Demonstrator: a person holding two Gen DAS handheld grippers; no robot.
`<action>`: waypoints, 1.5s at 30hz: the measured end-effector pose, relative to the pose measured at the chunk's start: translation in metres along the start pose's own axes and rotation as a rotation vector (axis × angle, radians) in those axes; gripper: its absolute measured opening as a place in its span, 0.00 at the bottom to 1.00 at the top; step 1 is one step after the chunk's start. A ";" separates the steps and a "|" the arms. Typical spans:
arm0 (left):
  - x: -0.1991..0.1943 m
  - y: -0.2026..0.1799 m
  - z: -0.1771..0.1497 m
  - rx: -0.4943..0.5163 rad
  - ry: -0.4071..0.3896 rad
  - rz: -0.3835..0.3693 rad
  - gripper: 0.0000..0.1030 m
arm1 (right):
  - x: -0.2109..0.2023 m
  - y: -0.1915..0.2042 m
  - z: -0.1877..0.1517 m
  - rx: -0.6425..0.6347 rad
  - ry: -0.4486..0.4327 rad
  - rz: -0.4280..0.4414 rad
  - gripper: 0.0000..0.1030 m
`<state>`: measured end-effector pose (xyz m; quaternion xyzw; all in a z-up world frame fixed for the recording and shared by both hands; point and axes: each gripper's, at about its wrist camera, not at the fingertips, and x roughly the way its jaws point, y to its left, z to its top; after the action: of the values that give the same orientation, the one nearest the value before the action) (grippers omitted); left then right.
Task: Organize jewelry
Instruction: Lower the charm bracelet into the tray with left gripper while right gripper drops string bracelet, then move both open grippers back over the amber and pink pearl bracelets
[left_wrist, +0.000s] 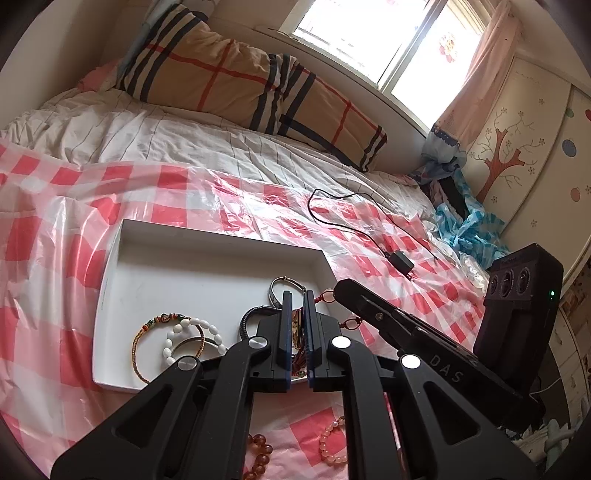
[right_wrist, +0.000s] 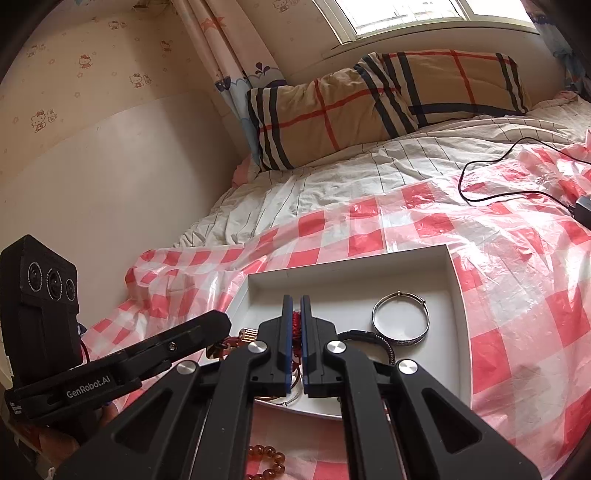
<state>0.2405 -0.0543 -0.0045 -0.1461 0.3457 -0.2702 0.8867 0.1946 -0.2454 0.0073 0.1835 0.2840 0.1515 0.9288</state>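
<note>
A white tray (left_wrist: 207, 254) lies on the red-checked plastic sheet on the bed. In it lie a silver bangle (right_wrist: 400, 317), a white bead bracelet (left_wrist: 192, 338), a woven gold bracelet (left_wrist: 138, 350) and a dark cord bracelet (left_wrist: 247, 317). My left gripper (left_wrist: 297, 295) is shut on a red cord bracelet with a gold charm (left_wrist: 297, 326), over the tray's right part. My right gripper (right_wrist: 296, 298) is shut on the same red cord (right_wrist: 295, 326). Each gripper's body shows in the other's view. Amber bead bracelets (left_wrist: 258, 458) and a pink bead bracelet (left_wrist: 330, 443) lie on the sheet before the tray.
A black cable with an adapter (left_wrist: 400, 260) lies on the sheet right of the tray. A plaid pillow (left_wrist: 236, 81) lies at the bed's far side under the window. A wall (right_wrist: 92, 184) runs along the bed's left; a wardrobe (left_wrist: 535, 147) stands right.
</note>
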 end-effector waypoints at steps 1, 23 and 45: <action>0.000 0.000 0.000 -0.001 0.000 0.000 0.05 | 0.000 0.000 0.000 -0.001 -0.001 -0.001 0.04; 0.002 -0.014 -0.008 0.165 0.016 0.344 0.09 | -0.013 -0.021 -0.014 0.067 0.042 -0.158 0.33; -0.143 -0.059 -0.087 0.289 -0.041 0.339 0.53 | -0.156 0.029 -0.106 0.028 0.065 -0.277 0.54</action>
<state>0.0700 -0.0259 0.0352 0.0370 0.3050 -0.1609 0.9379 0.0044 -0.2531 0.0113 0.1504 0.3387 0.0237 0.9285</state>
